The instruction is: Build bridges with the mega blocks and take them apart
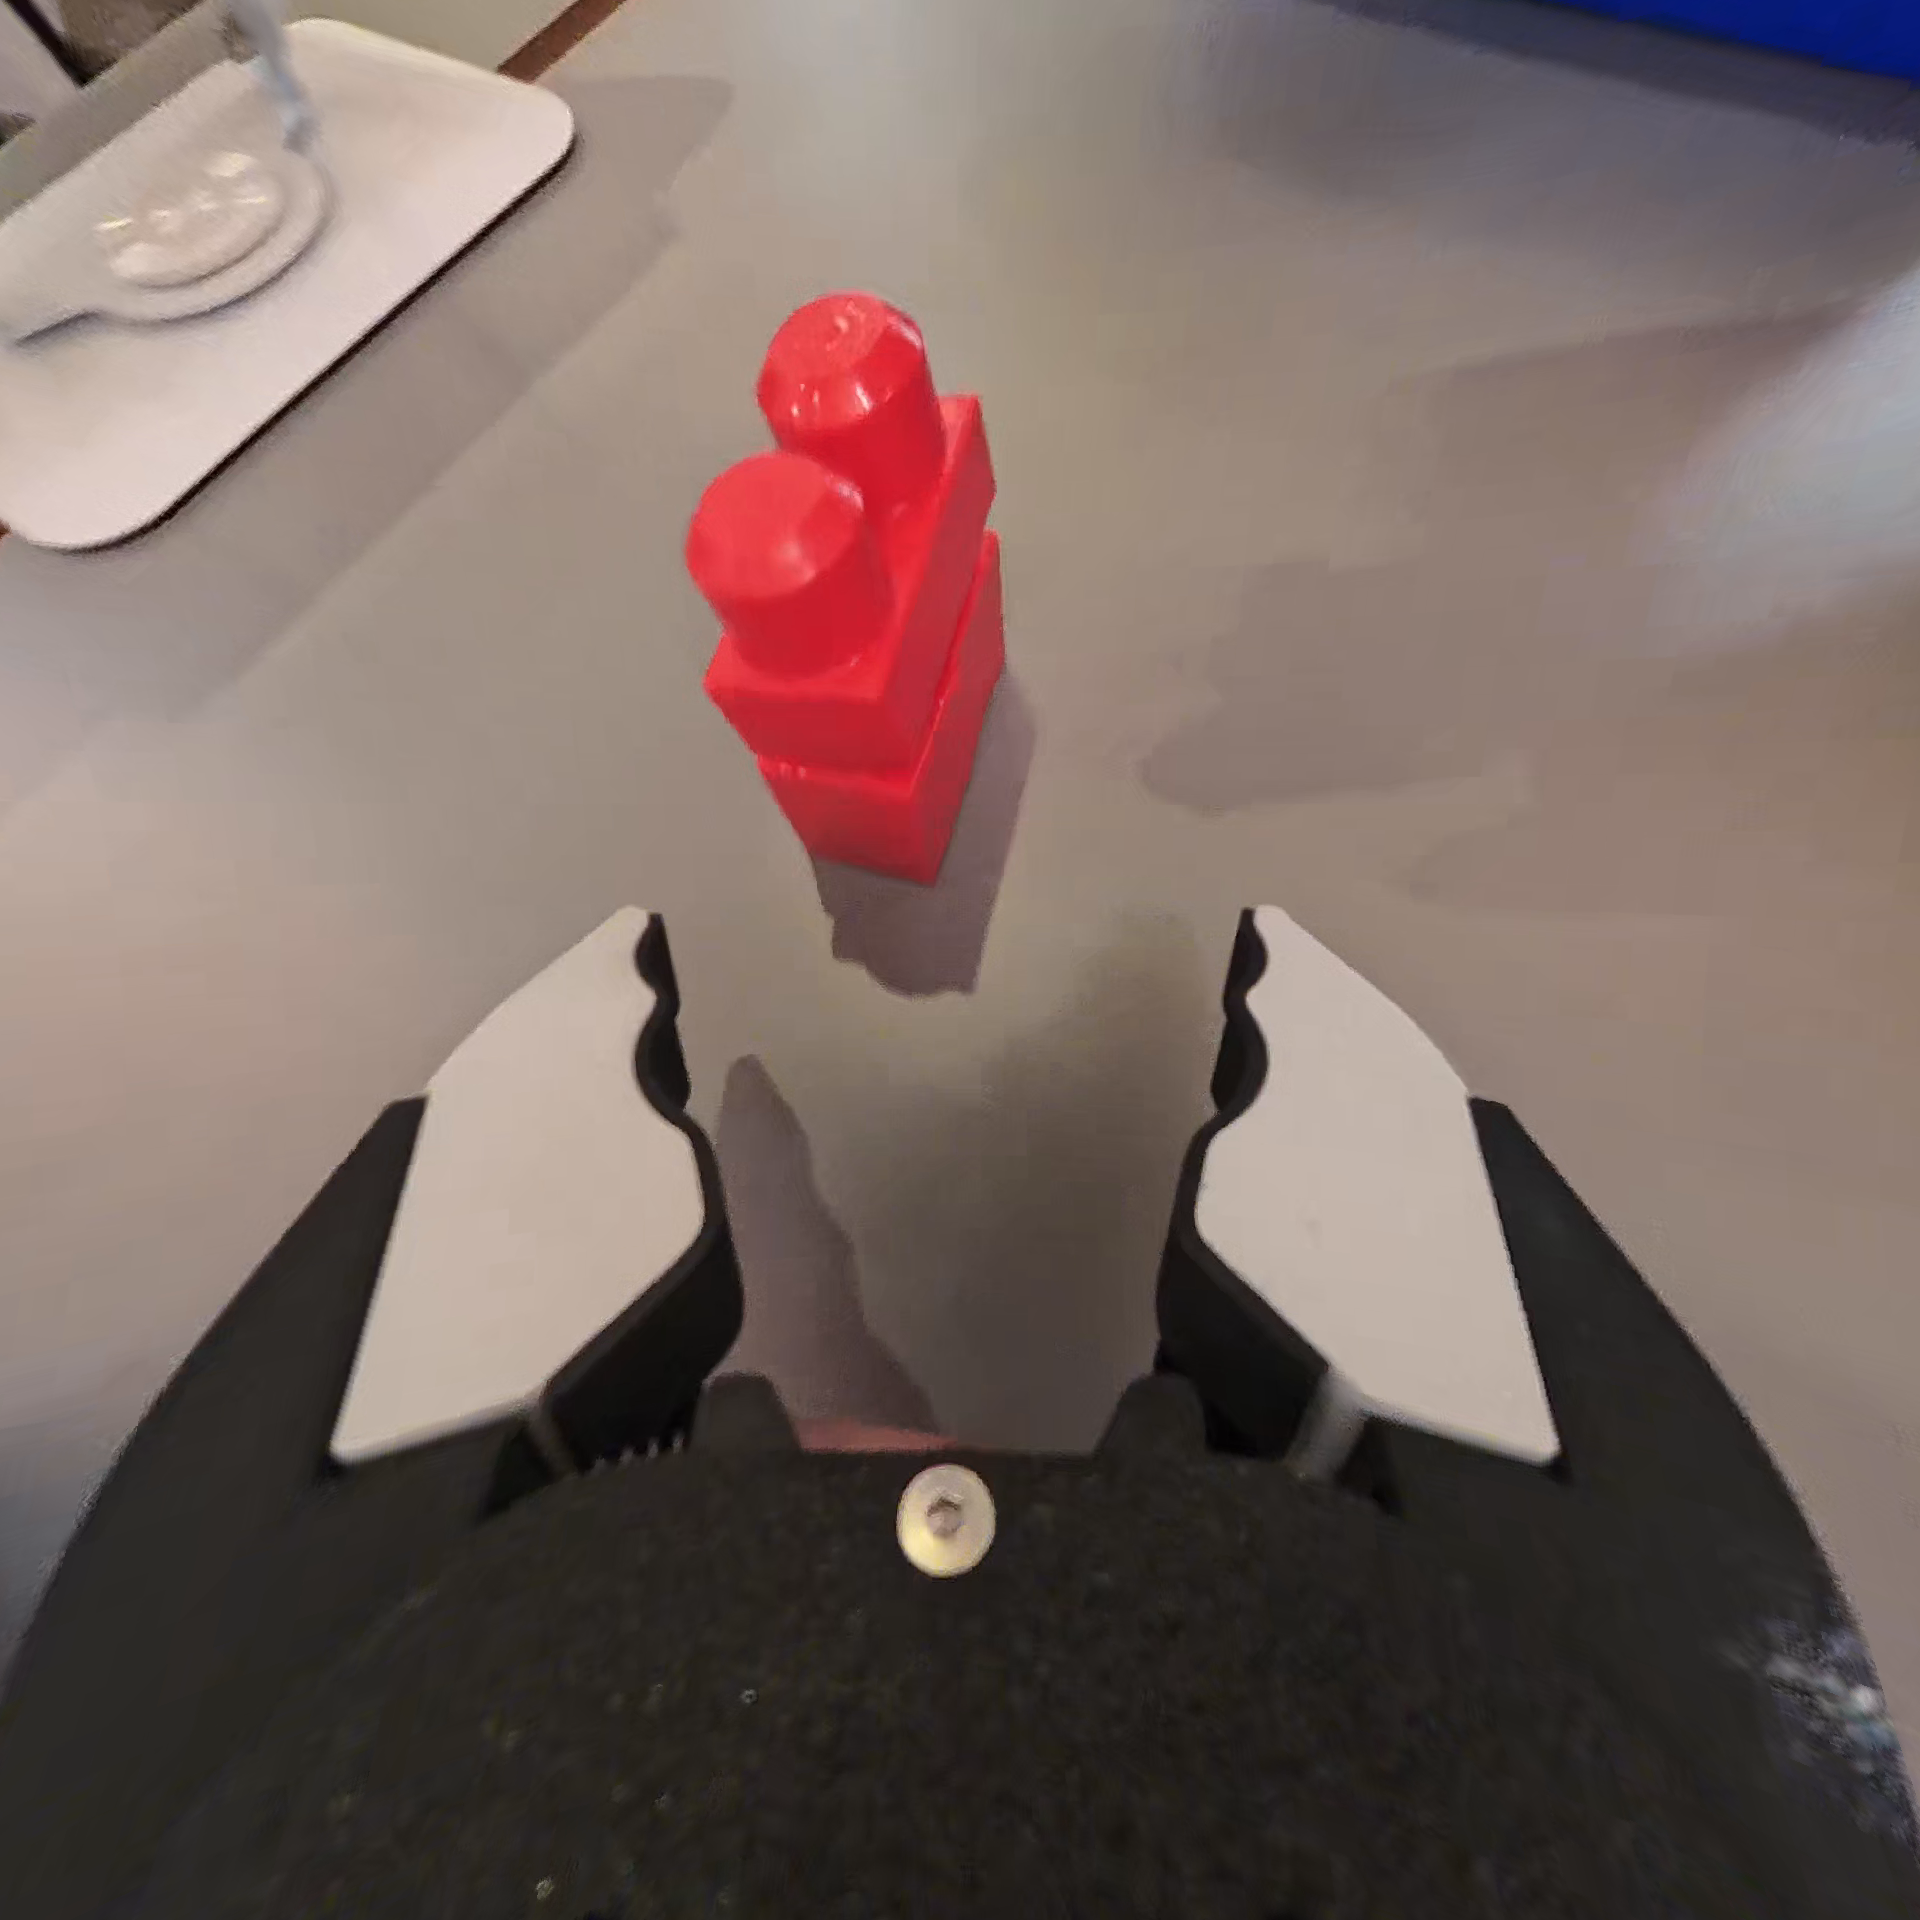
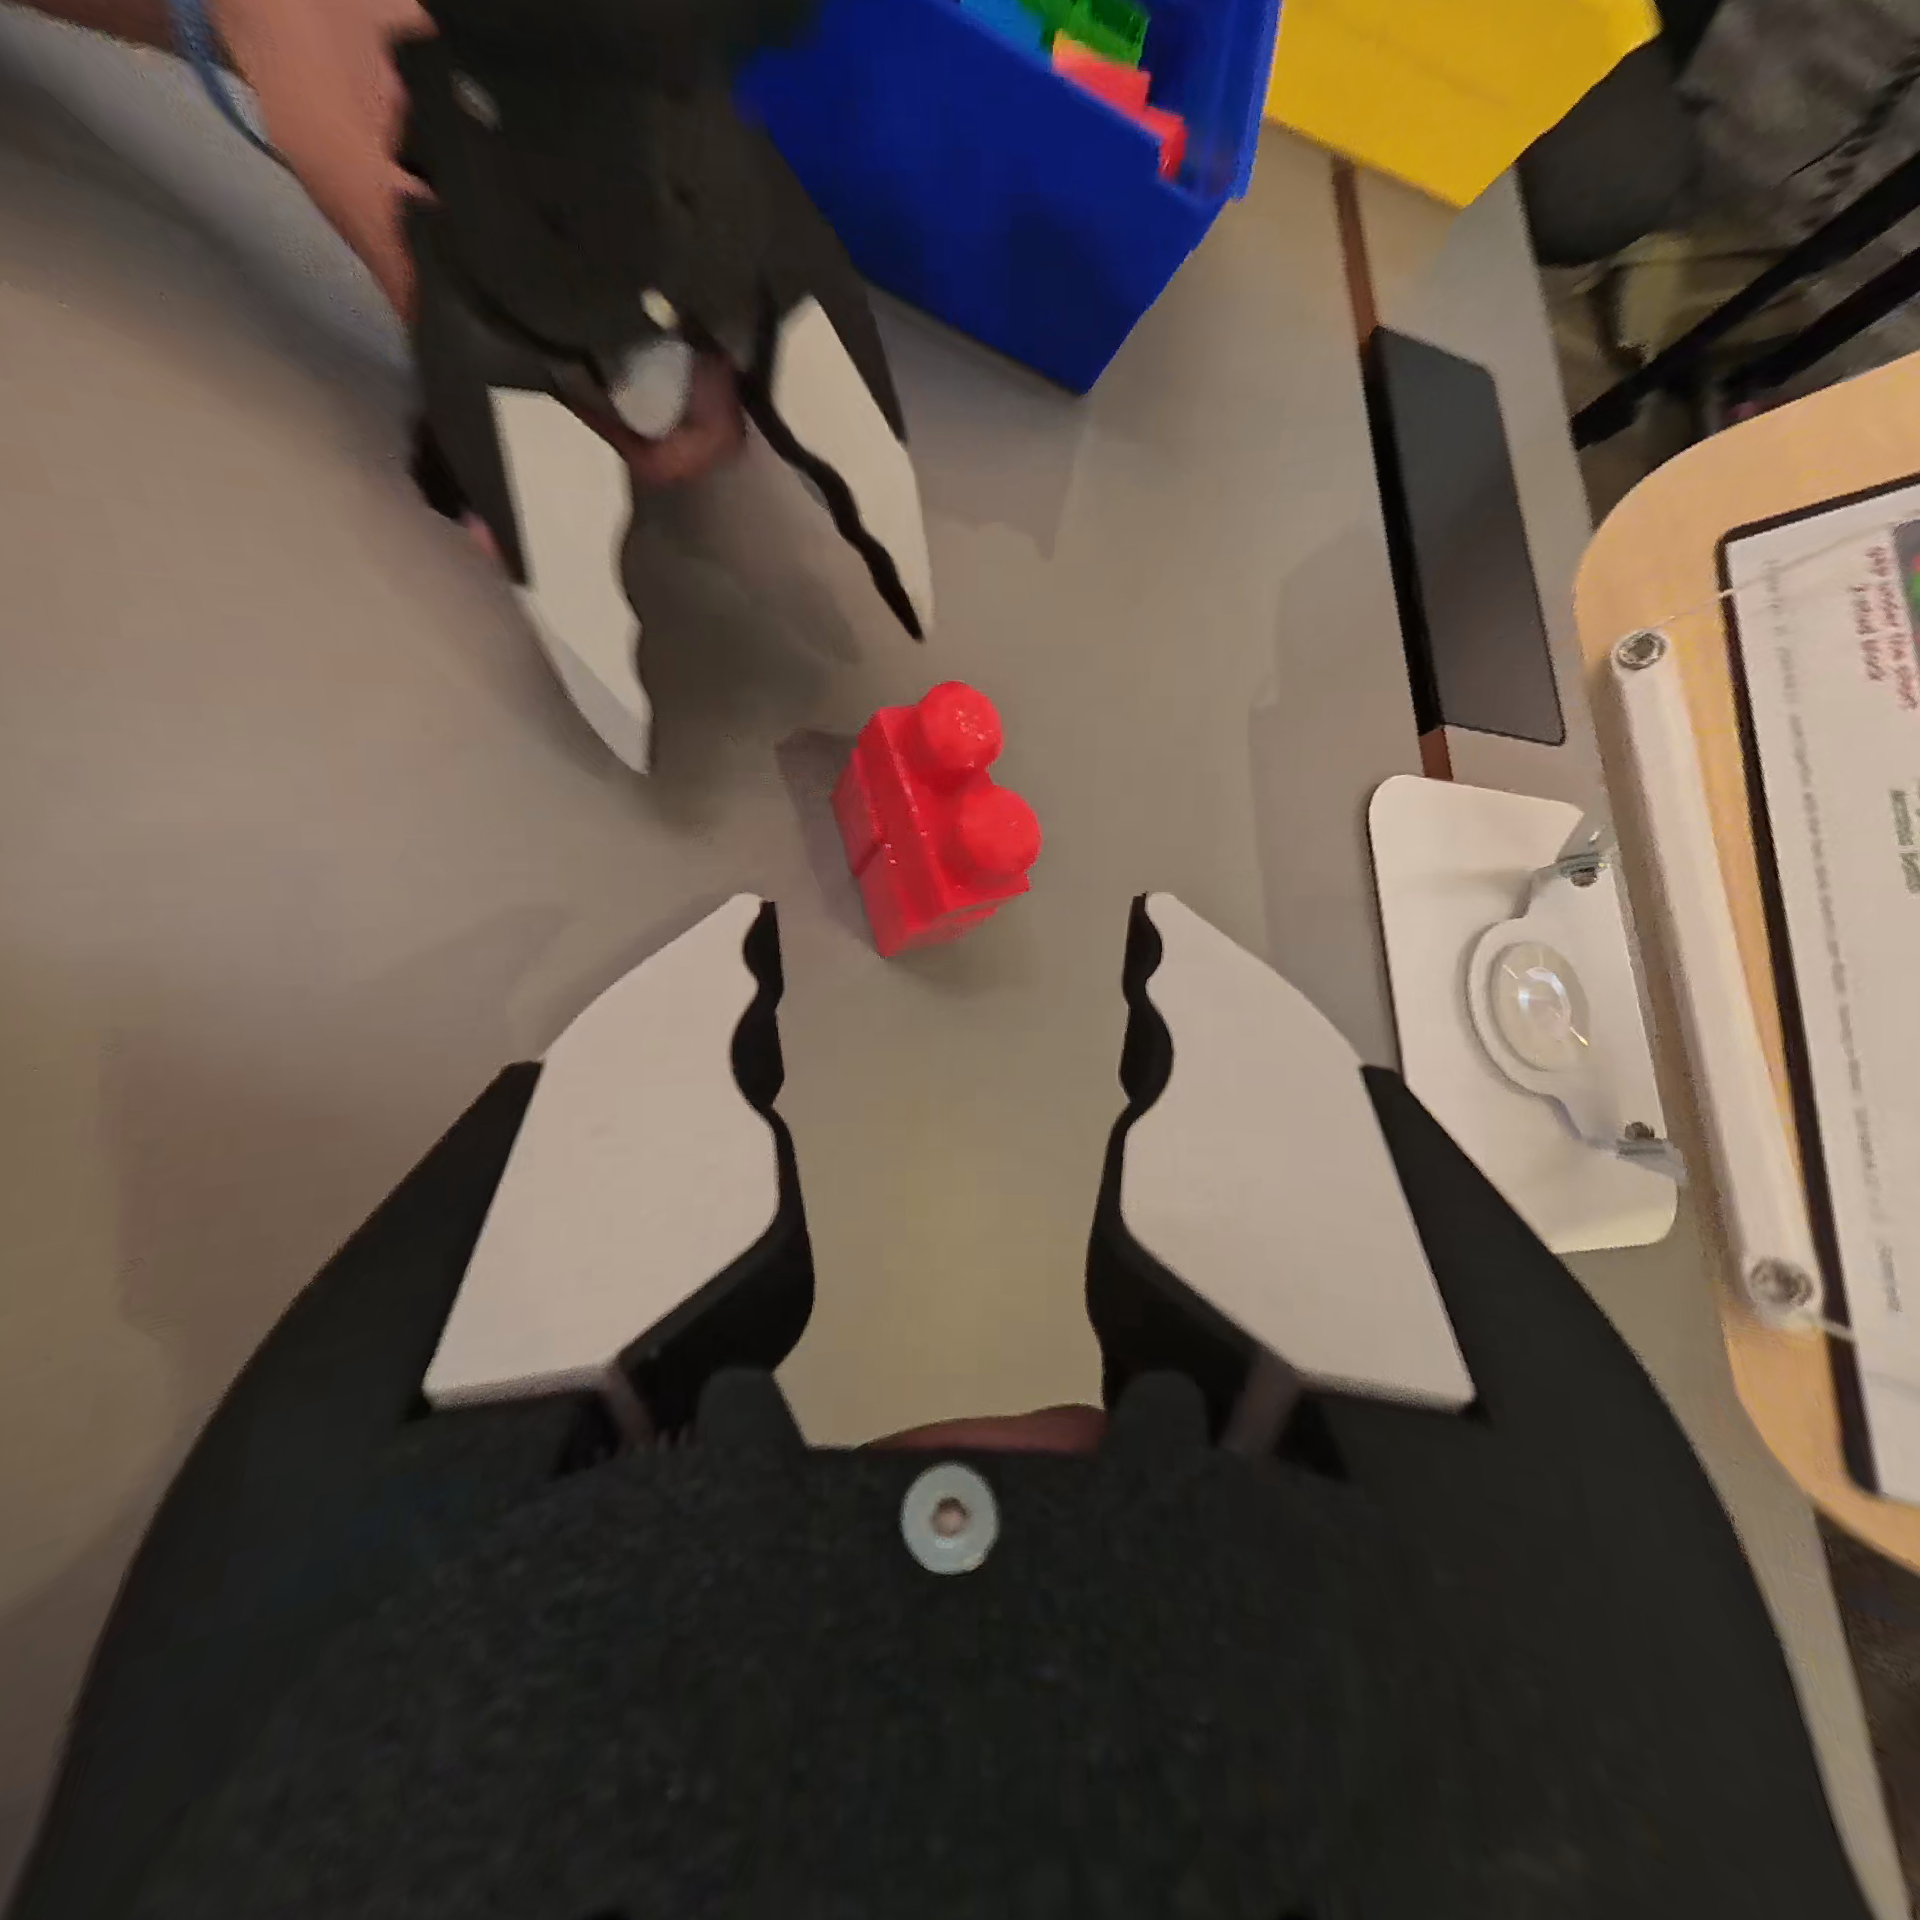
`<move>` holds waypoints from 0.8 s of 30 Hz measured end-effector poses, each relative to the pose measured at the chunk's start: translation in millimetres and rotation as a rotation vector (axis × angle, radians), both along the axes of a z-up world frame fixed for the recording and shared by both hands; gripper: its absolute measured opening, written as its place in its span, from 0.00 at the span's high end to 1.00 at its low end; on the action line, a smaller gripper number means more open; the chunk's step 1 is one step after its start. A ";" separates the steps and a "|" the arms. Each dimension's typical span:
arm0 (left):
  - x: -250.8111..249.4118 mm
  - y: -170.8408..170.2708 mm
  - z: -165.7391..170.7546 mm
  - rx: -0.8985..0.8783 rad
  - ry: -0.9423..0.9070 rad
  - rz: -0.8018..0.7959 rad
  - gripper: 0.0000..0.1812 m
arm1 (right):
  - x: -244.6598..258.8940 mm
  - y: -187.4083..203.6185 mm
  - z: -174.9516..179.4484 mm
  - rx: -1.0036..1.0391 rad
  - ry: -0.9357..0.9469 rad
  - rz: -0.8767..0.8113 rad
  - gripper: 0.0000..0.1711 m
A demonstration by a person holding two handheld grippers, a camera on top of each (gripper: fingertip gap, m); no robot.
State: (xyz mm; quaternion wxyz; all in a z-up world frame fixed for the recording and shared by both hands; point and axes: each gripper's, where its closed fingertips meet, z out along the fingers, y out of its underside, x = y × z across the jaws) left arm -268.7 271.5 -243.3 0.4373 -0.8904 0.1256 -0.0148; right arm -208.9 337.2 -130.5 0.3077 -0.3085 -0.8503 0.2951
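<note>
In the left wrist view, a pale tray [image 1: 343,260] holding a clear suction mount sits in the upper left of the frame, well away from the work, and the grey table [image 1: 1351,623] fills the rest. At frame centre stands the red block stack [image 1: 862,623], two two-stud mega blocks pressed one on the other, upright on the table with nothing else joined to them. The left gripper [image 1: 951,935] fills the lower frame, its fingers spread wide and holding nothing; the stack lies straight ahead of the opening, just beyond the tips and a little left of the midline, its long axis running away from the camera, roughly along the fingers. In the right wrist view, the left gripper [image 2: 779,696] hangs in the upper left, blurred, fingers apart, tips just short of the stack; the red block stack [image 2: 930,831] sits at centre; the right gripper [image 2: 951,914] reaches up from the lower frame, also spread and empty, with the stack just ahead of its tips. Farther right are a blue bin [image 2: 977,197] of coloured blocks at the top, a yellow bin [image 2: 1444,83], and the tray at the right edge. Both grippers look about equally near, so I judge either could close on the stack first, one bracing the lower block while the other pulls the upper one free.
</note>
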 end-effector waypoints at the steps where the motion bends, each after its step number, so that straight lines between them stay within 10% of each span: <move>1: -2.1 7.6 -3.0 -0.005 0.002 -0.015 0.45 | 9.4 -3.3 1.2 -0.021 0.021 -0.010 0.64; 24: 4.8 70.5 -18.3 -0.090 -0.051 -0.163 0.52 | 67.1 -18.4 1.0 -0.142 0.086 -0.074 0.65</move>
